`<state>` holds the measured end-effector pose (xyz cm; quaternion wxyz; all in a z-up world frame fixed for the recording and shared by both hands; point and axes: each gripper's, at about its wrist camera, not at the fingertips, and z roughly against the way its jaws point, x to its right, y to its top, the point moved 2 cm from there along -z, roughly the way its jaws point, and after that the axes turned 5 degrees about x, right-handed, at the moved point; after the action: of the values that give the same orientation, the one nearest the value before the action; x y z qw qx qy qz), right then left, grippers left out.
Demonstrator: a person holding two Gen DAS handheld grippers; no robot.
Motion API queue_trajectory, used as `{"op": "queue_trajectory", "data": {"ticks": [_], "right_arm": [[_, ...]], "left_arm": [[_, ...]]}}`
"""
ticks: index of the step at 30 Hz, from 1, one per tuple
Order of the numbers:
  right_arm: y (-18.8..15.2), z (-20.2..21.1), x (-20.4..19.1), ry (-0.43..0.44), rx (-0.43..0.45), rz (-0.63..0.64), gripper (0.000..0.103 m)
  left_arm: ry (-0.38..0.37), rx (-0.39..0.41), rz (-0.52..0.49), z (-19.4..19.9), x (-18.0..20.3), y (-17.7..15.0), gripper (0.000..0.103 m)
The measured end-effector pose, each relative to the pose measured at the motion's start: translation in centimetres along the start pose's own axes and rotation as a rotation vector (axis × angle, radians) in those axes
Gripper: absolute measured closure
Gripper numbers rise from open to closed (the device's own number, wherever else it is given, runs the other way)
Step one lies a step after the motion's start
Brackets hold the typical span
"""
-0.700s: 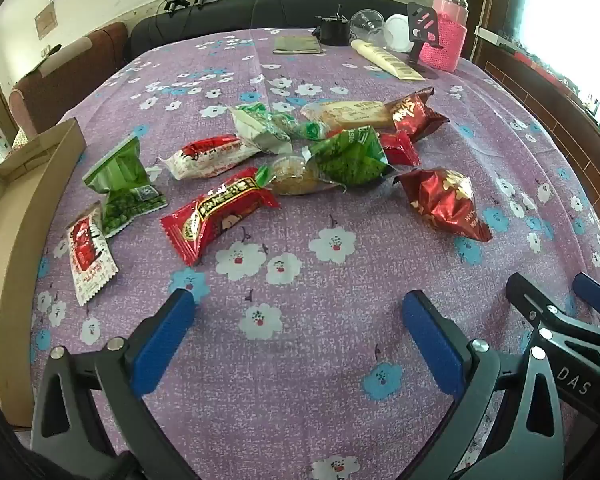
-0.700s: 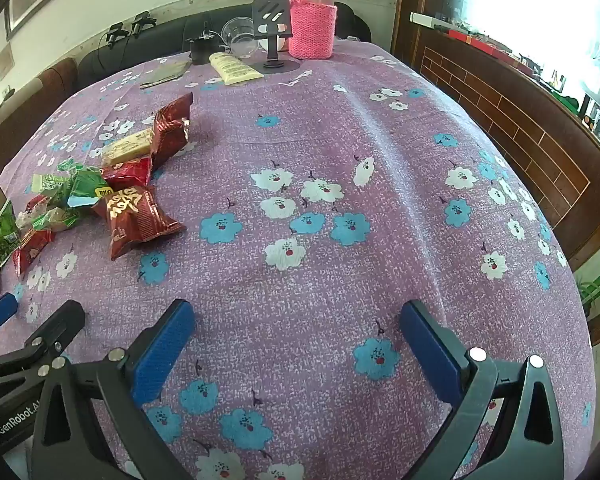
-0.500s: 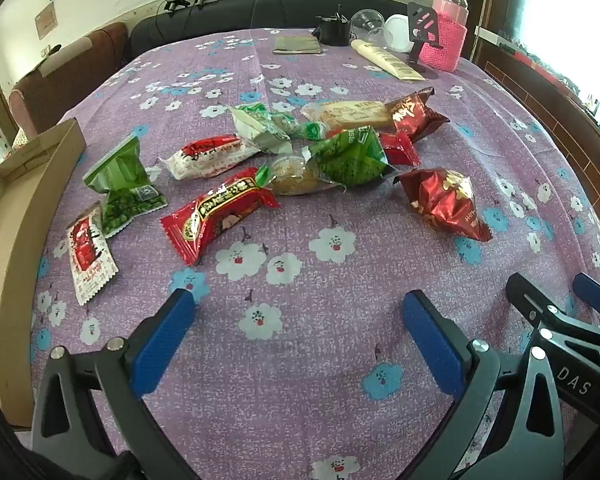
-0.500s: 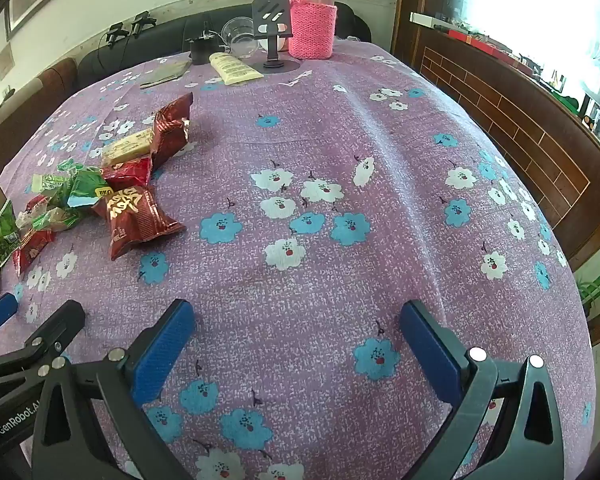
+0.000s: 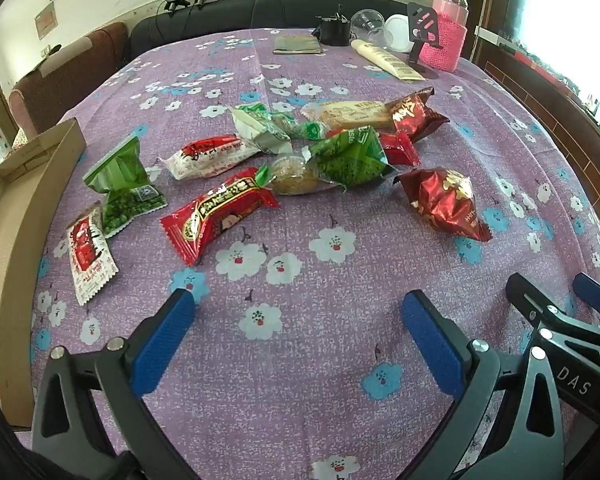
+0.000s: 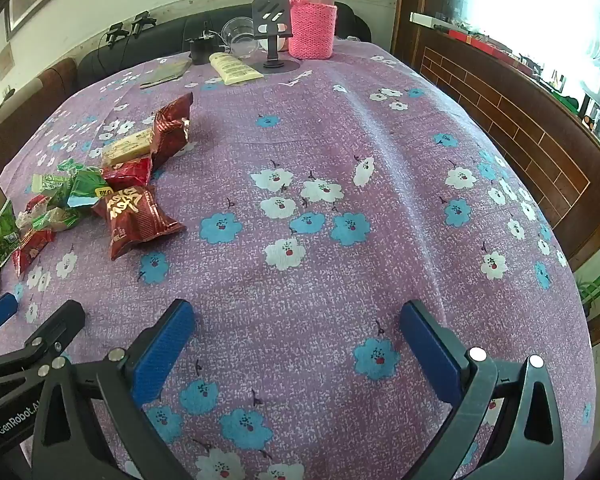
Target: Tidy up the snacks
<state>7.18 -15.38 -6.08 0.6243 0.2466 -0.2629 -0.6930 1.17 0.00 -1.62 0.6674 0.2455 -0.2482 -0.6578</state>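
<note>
Nothing gathered yet: both the left hand-held gripper [image 5: 296, 336] and right hand-held gripper [image 6: 296, 336] hover spread and empty. The crinkly foil snack packets [image 5: 220, 212] lie scattered right of the open cardboard box [image 5: 16, 208]; next, probably pinch the nearest.

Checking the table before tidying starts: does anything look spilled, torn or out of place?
Nothing spilled or visibly torn. The snack packets lie scattered and partly overlapping mid-table, none in the cardboard box at the left edge. A cream tube lies on its side at the far end. Both the left gripper and right gripper are open, holding nothing.
</note>
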Motion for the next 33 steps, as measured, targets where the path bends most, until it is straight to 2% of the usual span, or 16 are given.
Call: {"op": "queue_trajectory", "data": {"ticks": [20, 26, 33], "right_arm": [[0.51, 0.03, -0.23, -0.010, 0.000, -0.013, 0.000], [0.33, -0.27, -0.12, -0.017, -0.001, -0.022, 0.000], [0.18, -0.13, -0.09, -0.009, -0.029, -0.011, 0.000]], "left_arm": [[0.000, -0.002, 0.000, 0.00, 0.00, 0.01, 0.000], [-0.023, -0.032, -0.027, 0.05, -0.13, 0.07, 0.000], [-0.029, -0.104, -0.043, -0.45, 0.13, 0.40, 0.000]]}}
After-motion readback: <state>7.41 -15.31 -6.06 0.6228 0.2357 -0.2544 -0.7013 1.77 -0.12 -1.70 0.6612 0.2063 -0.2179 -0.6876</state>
